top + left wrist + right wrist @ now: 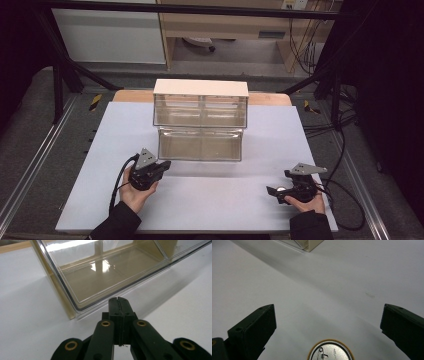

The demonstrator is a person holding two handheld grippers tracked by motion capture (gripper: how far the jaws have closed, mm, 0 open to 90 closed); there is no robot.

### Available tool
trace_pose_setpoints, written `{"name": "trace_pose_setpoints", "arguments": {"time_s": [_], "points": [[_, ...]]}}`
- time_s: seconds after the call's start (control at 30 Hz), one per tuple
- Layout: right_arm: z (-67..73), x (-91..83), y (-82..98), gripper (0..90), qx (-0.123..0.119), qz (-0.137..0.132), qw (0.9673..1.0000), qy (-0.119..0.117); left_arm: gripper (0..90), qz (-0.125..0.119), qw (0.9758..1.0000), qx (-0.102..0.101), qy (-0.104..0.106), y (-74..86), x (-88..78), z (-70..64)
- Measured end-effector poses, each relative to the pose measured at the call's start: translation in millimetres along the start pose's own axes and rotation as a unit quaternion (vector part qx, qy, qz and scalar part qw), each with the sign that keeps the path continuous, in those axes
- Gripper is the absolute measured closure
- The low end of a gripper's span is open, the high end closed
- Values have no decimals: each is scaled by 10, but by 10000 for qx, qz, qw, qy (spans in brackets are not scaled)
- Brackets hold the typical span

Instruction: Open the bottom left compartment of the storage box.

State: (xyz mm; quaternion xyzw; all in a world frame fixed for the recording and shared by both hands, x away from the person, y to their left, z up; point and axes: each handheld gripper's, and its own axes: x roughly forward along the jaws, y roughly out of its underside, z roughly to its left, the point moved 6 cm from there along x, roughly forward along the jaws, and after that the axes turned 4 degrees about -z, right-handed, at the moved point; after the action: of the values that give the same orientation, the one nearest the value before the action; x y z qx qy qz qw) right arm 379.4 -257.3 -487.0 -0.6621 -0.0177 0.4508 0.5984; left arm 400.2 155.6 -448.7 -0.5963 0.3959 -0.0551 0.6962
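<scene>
Centrally, a white table (200, 200) is seen, carrying a clear plastic drawer cabinet (200, 120) with a white top; its lowest drawer (200, 145) is pulled forward, and its contents are hard to make out through the glare. Just beside the drawer's front left corner, the left gripper (118, 301) is held with jaws pressed together on nothing. Well apart at the right, the right gripper (328, 322) is held spread wide, with a round silver tin (330, 351) between its jaws, cut off by the frame edge.
</scene>
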Motion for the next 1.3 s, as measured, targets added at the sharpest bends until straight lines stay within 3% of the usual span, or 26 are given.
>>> {"name": "trace_pose_setpoints", "arguments": {"time_s": [0.8, 0.97, 1.0, 1.13, 1.3], "points": [[1, -1, 0, 10, 0, 0, 10000, -2, 896, -105, 9999, 7, -20, -9, -28, -20], [0, 0, 0, 10, -16, 6, 10000, -5, 896, -167, 9998, 66, -40, -31, -50, -32], [0, 0, 0, 10, -18, 1, 10000, -9, 896, -303, 9993, 207, -81, -62, -44, -6], [-1, 0, 1, 10, -16, 14, 10000, -1, 896, -327, 9995, -14, -48, -83, -96, -4], [1, 1, 2, 10, -13, 18, 10000, -5, 896, -307, 9995, 29, 7, -103, -120, 5]]}}
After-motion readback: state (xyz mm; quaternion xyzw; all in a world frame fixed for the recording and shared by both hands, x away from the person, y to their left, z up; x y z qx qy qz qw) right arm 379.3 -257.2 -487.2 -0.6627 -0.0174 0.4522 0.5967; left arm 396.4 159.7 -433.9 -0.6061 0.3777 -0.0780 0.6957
